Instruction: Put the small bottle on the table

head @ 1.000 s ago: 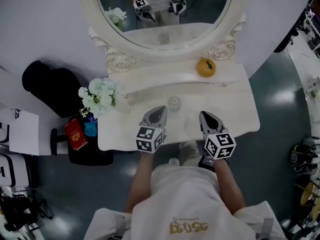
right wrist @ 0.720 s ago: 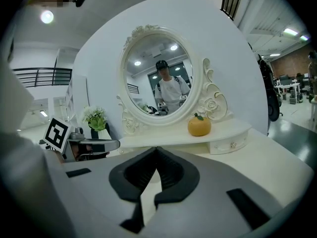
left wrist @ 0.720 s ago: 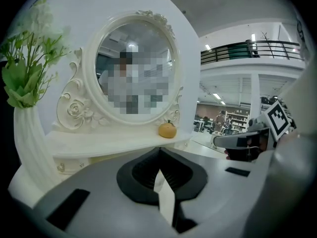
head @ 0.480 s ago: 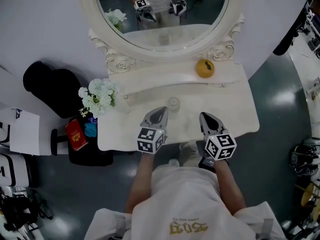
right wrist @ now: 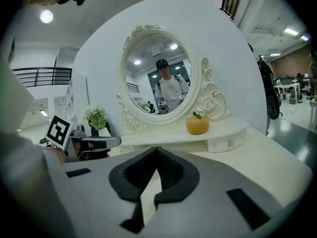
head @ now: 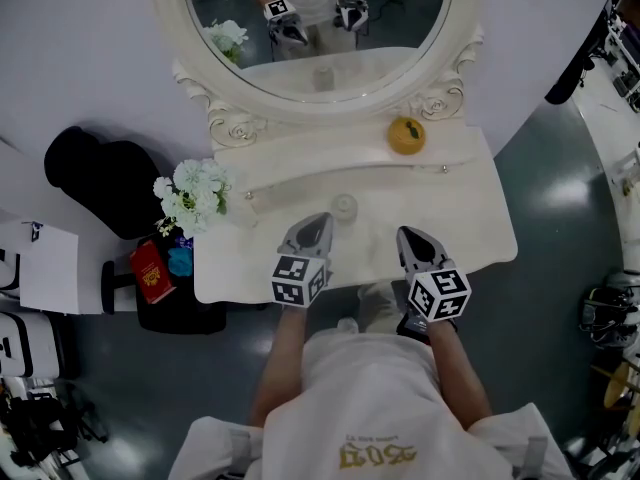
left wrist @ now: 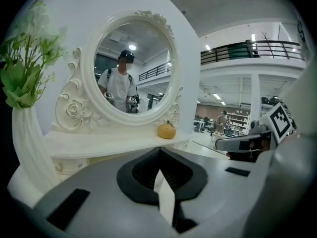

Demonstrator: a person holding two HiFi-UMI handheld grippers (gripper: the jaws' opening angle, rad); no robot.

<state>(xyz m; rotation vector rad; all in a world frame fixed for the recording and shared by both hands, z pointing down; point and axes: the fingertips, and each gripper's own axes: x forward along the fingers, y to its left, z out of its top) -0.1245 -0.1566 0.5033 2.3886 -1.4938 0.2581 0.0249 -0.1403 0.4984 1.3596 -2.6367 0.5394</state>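
A small pale bottle (head: pixel 345 206) stands upright on the white dressing table (head: pixel 470 218), just ahead of both grippers and between them. My left gripper (head: pixel 320 219) hovers over the table's front part, its tips a little left of the bottle, jaws shut with nothing in them (left wrist: pixel 159 150). My right gripper (head: pixel 404 233) is beside it to the right, also shut and empty (right wrist: pixel 157 150). Neither touches the bottle. The bottle does not show in either gripper view.
An oval mirror (head: pixel 320 28) backs the table, above a raised shelf with an orange pumpkin-shaped ornament (head: pixel 406 135). White flowers in a vase (head: pixel 192 193) stand at the table's left corner. A black bag (head: pixel 95 173) and a red book (head: pixel 149 269) lie left of the table.
Both grippers stay where they were, shut. Only the head view has drifted slightly.
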